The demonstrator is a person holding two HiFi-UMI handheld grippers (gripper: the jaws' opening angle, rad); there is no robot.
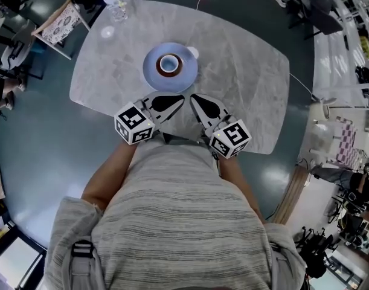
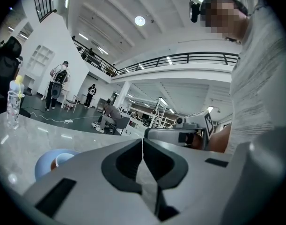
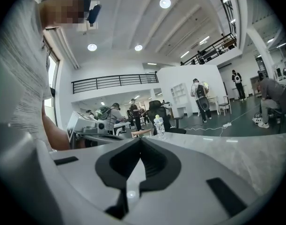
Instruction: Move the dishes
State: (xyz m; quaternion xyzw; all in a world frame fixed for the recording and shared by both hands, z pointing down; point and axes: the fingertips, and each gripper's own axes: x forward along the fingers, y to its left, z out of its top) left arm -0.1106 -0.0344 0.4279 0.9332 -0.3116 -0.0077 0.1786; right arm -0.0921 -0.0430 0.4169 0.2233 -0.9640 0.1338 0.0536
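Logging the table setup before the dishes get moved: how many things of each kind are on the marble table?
Round light-blue plate: 1
Brown cup with white inside, on the plate: 1
Clear plastic bottle with yellow cap: 1
Small pale unidentifiable things: 2, one near the bottle, one by the plate's rim
Total: 5

The table [image 1: 250, 71] is pale grey marbled stone against a dark, glossy blue-grey floor [image 1: 39, 162]. On it I see a light blue plate [image 1: 149, 71] and a cup [image 1: 169, 64], brown outside and white within. The left gripper [image 1: 179, 98] and right gripper [image 1: 194, 98] are whitish grey with black pads, and their cubes [image 1: 134, 124] are white with black square markers. The person's shirt [image 1: 184, 210] is grey with fine darker stripes, and the bottle [image 1: 115, 5] is clear with a yellow top.
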